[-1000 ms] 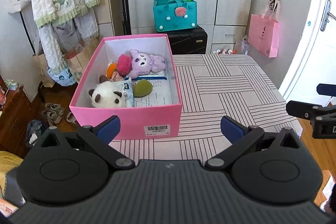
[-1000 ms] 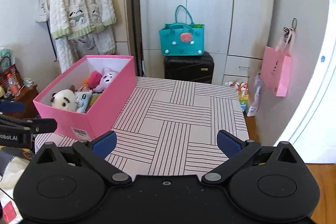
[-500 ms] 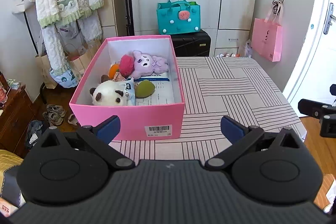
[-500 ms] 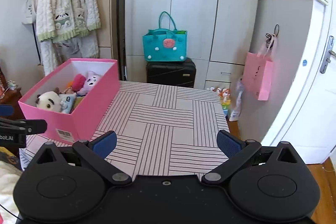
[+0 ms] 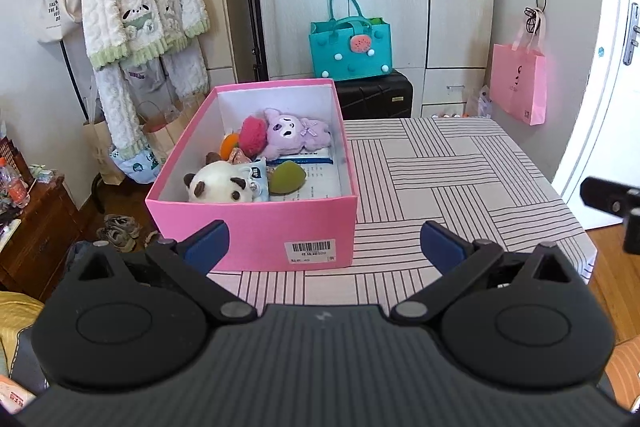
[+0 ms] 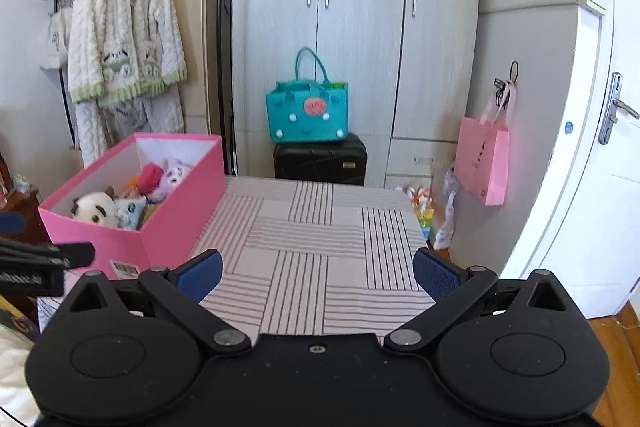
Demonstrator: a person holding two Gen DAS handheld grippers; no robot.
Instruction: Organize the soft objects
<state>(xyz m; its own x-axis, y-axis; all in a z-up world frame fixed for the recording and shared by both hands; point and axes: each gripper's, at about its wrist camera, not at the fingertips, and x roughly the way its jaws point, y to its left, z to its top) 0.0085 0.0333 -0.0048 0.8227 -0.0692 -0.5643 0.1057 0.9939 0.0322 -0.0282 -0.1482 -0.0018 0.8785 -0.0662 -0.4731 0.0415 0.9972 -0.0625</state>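
Observation:
A pink box (image 5: 256,227) (image 6: 172,227) stands on the left part of the striped table (image 5: 460,179) (image 6: 320,243). Inside lie a white panda plush (image 5: 218,187) (image 6: 94,207), a purple plush (image 5: 292,131) (image 6: 176,173), a red-pink pompom (image 5: 252,135), an orange ball (image 5: 229,143) and a green soft piece (image 5: 287,177). My left gripper (image 5: 322,245) is open and empty, held back from the box's near wall. My right gripper (image 6: 316,273) is open and empty over the table's near edge, right of the box.
A teal bag (image 5: 352,45) sits on a black suitcase (image 5: 376,97) behind the table. A pink paper bag (image 5: 518,87) hangs on the right wall. Fluffy clothes (image 5: 140,7) hang on a rack at left; shoes (image 5: 120,231) lie on the floor there.
Both grippers have drawn back and risen from the table, so the box and table look smaller and more of the wardrobe shows. Both stay open and empty.

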